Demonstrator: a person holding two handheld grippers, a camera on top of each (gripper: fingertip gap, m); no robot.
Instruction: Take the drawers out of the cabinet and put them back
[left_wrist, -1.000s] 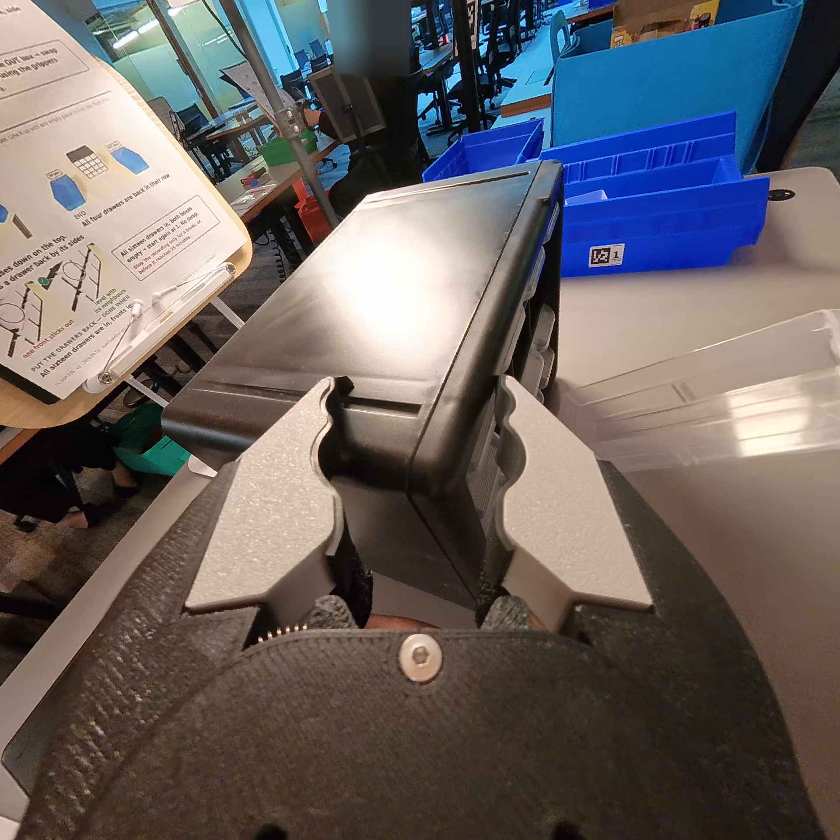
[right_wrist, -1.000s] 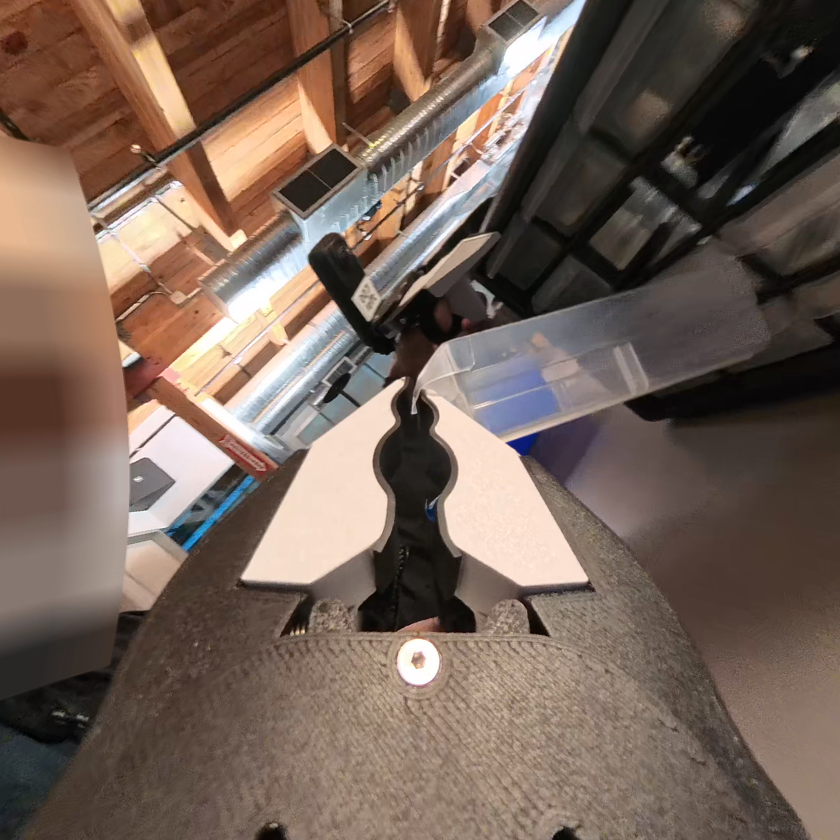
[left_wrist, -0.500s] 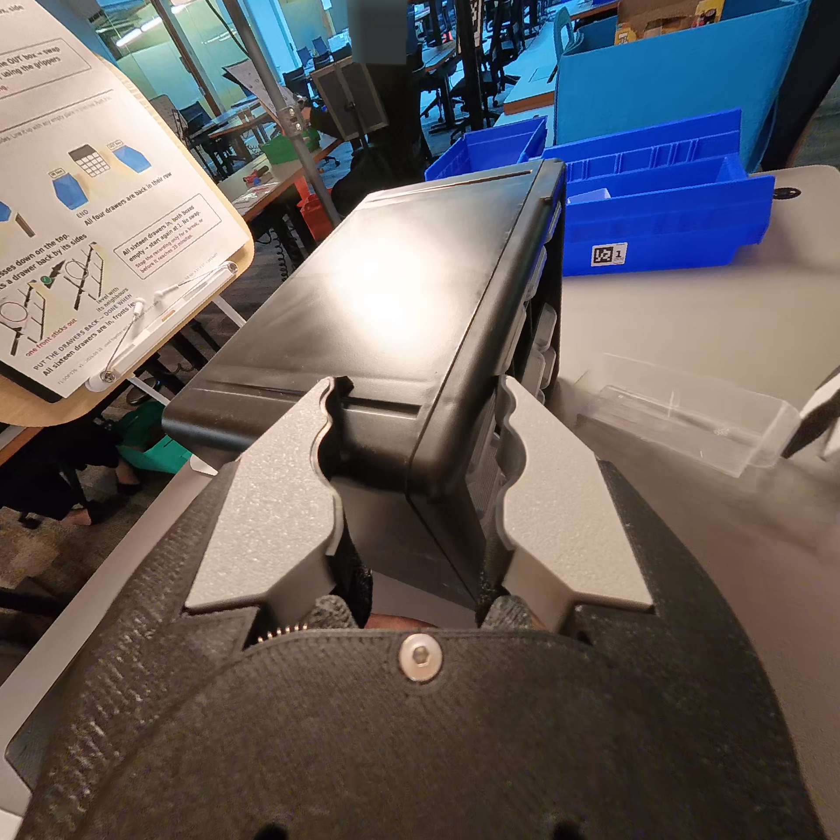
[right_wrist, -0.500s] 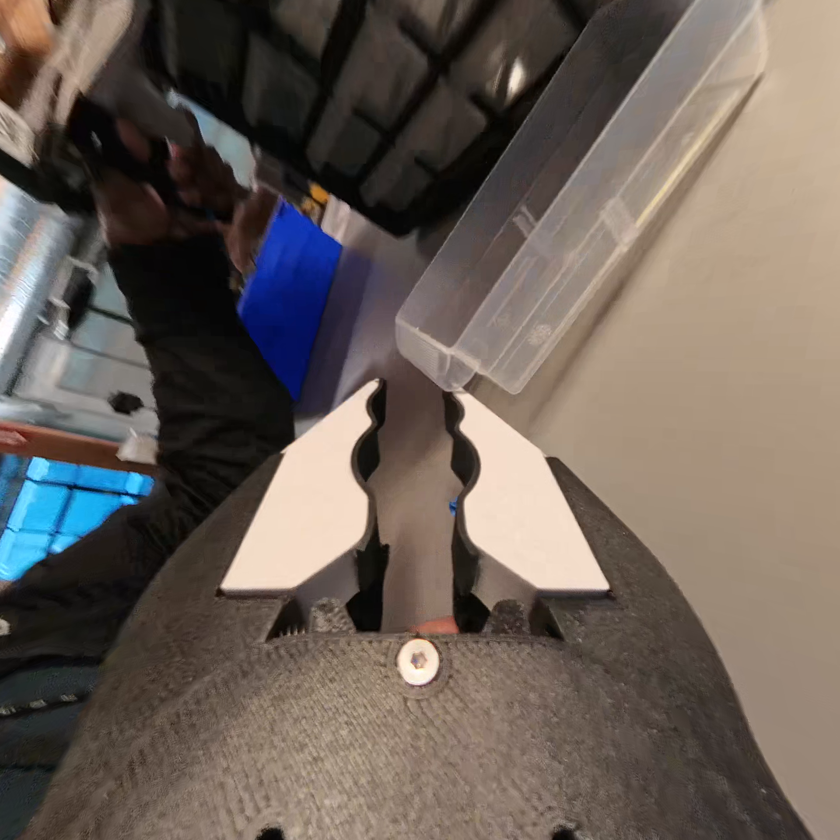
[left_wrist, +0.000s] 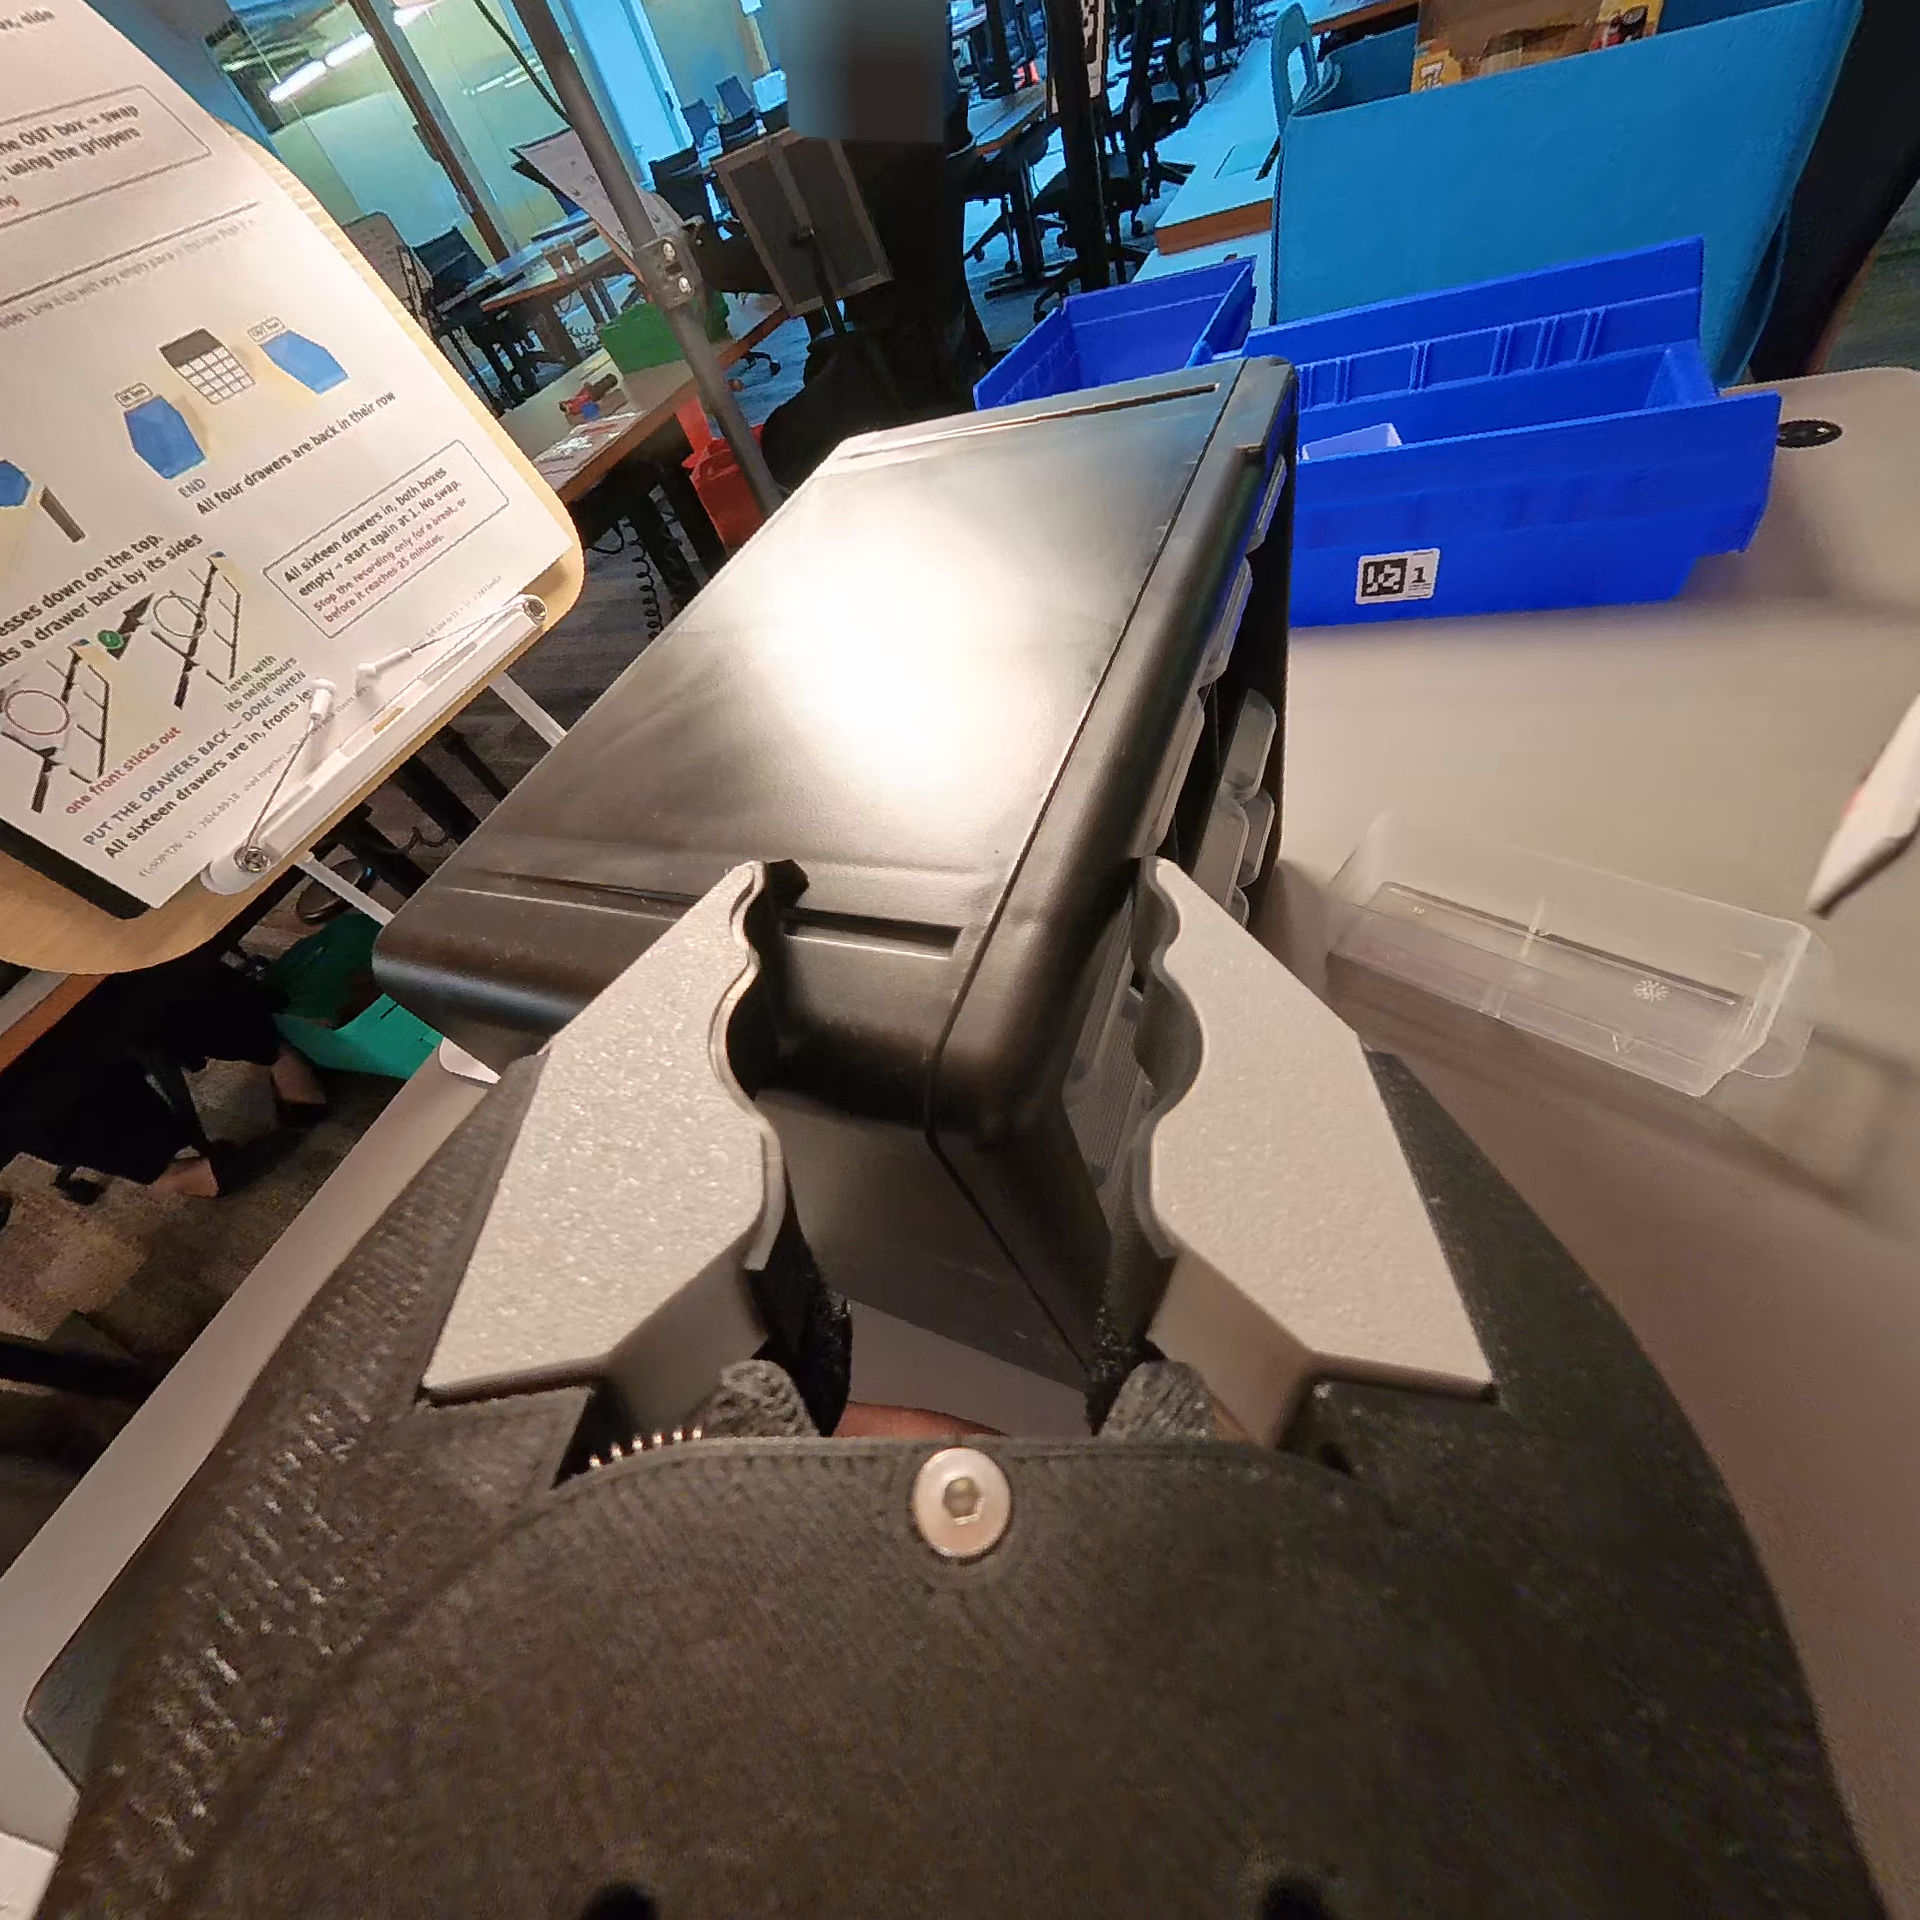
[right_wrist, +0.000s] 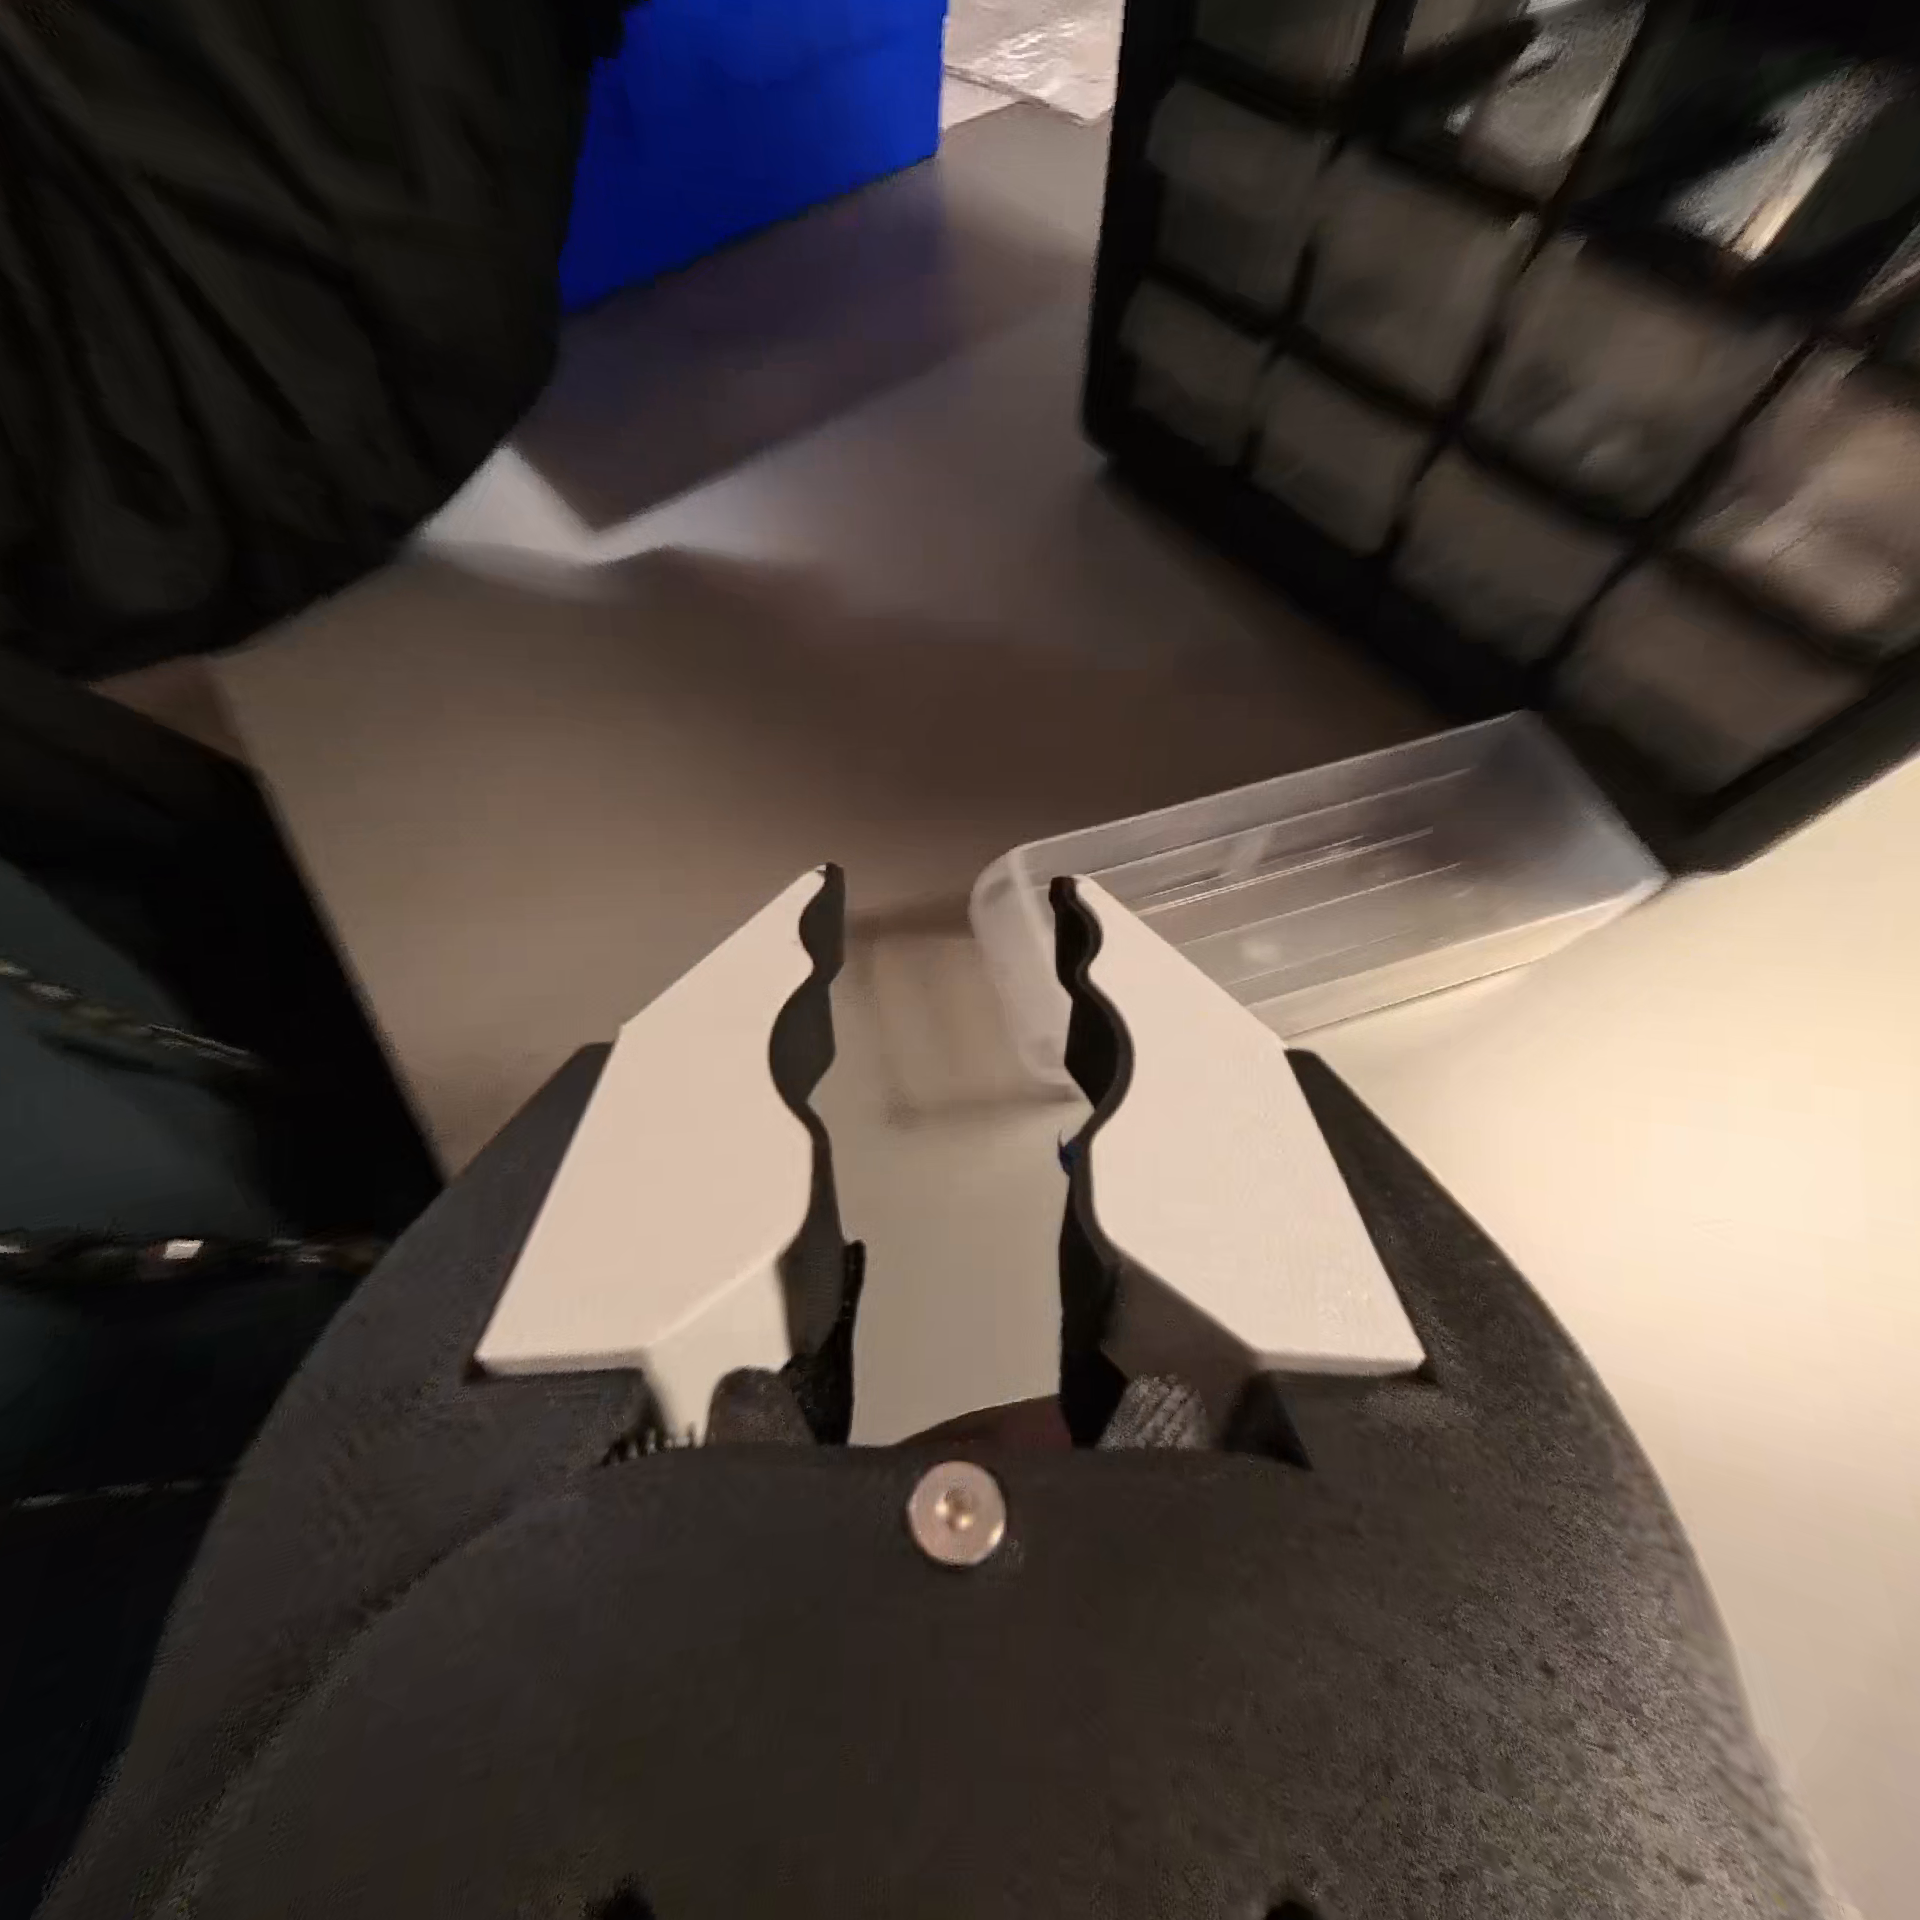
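Grey counter (left_wrist: 1558, 727) carries the black cabinet (left_wrist: 883, 665), its near top corner between the wide-spread left tongs (left_wrist: 961, 883); whether the pads press it, I cannot tell. Blue bins (left_wrist: 1507, 499) stand behind. One clear drawer (right_wrist: 1351, 883) lies beside the cabinet, by the open, bare right tongs (right_wrist: 940, 883).

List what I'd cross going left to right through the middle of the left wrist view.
Instruction sheet on its wooden board → black drawer cabinet → clear plastic drawer lying on the table → tip of the right tool.
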